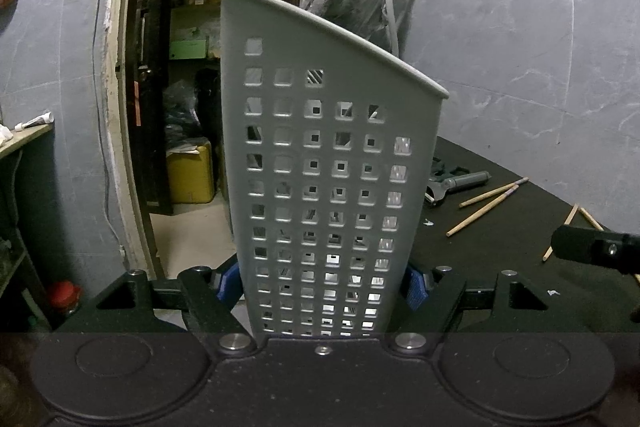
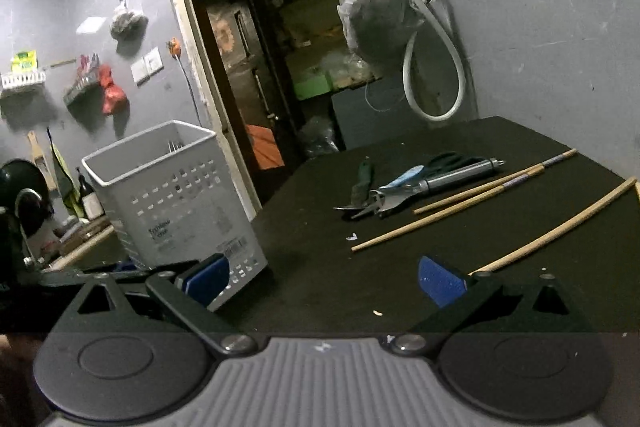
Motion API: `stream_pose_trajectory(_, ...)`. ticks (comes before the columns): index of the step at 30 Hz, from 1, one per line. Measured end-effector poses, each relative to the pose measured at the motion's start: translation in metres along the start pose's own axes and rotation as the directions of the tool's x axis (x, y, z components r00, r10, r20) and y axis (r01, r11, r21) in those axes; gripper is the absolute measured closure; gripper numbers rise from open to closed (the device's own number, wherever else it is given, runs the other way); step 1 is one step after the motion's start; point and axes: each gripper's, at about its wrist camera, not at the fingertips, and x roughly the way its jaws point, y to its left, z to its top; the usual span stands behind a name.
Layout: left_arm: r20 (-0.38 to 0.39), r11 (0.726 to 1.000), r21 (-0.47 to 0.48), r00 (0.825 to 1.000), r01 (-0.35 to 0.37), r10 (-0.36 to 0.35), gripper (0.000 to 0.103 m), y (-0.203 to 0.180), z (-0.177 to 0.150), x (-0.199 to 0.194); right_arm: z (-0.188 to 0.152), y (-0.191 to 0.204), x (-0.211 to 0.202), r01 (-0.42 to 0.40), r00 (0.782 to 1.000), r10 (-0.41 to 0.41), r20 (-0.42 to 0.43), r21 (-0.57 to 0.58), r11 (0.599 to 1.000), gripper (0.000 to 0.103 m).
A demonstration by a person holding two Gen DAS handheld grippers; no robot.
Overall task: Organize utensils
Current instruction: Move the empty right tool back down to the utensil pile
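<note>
My left hand-held gripper [image 1: 322, 285] clamped the light, stiff basket [image 1: 320, 155]; the right [image 2: 322, 277] gaped wide near slim chopsticks [image 2: 448, 211], best pinched mid-shaft.

bare tabletop [image 2: 320, 279] ahead, basket [image 2: 176, 195] blocking left, chopsticks [image 2: 440, 215] right

Blk gripper [image 2: 324, 281], blue pads [image 2: 440, 281], silver screws

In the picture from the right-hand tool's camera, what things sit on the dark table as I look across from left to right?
White slotted basket → green-handled tool → metal-handled utensil with scissors behind it → pair of chopsticks → long single chopstick near the right edge.
</note>
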Motion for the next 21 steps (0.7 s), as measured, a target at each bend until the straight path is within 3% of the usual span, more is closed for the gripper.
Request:
stream_pose_trajectory(14,0.003,1.0,0.013,1.0,0.01,-0.01,0.025,-0.003,0.0,0.0,0.005,0.001,-0.002,0.052,0.999,-0.052,-0.01,-0.003,0.999,0.0)
stream_pose_trajectory(21,0.004,1.0,0.008,1.0,0.021,-0.021,0.025,0.001,0.0,0.002,0.012,-0.023,-0.018,0.209,0.978,-0.209,-0.008,0.06,0.976,0.0)
